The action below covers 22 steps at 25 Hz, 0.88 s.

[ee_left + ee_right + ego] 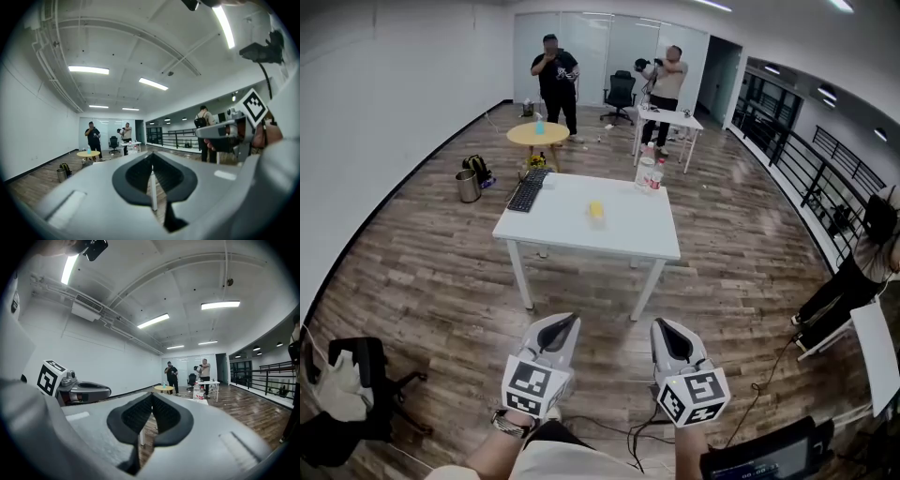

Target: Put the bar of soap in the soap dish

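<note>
— Both tools sit low in the head view: the left gripper (pixel 570 322) and the right gripper (pixel 662 324) are side by side and point level toward the white table (pixel 628 236) at mid-frame.
— How do the jaws stand?
— Each pair is pressed together with nothing between, as each gripper's own view shows.
— And the soap?
— One small yellow item (pixel 596 210) lies near the table's middle, well apart from both grippers. It is too small to tell soap from dish.
— Anything else up there?
— A dark keyboard (pixel 527 190) lies at the table's left end and bottles (pixel 649 174) stand at its far right corner. Two people (pixel 555 80) stand in the upper frame, beyond a round yellow table (pixel 538 134).
</note>
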{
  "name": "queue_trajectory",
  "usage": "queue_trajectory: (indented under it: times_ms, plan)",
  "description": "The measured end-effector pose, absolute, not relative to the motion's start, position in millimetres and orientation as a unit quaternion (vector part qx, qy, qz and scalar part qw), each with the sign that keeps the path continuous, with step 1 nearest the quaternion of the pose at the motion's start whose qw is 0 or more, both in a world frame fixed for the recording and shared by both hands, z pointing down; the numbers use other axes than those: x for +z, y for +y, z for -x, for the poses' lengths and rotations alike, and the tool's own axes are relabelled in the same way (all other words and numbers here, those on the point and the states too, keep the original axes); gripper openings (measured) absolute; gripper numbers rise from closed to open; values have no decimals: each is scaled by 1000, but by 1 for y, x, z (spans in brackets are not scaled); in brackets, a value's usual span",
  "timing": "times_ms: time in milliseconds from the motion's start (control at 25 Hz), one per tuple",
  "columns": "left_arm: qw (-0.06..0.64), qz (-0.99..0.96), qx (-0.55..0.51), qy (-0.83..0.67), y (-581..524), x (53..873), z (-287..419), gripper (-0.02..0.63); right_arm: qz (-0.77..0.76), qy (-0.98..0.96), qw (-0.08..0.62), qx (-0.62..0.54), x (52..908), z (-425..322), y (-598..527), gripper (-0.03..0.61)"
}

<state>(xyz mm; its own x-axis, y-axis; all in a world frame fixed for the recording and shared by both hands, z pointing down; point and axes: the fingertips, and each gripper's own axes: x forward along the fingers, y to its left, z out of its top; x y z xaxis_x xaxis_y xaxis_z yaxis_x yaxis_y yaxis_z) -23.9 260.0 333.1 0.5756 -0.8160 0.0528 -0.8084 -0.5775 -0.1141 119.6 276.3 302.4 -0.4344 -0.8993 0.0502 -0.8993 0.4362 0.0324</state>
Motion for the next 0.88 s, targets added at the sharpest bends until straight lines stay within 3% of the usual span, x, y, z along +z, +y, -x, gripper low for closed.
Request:
queue_trajectory:
  times_ms: [880]
  plan:
    - [83, 890, -55, 445, 270, 298, 55, 8, -531, -847, 1, -23, 266, -74, 284, 2]
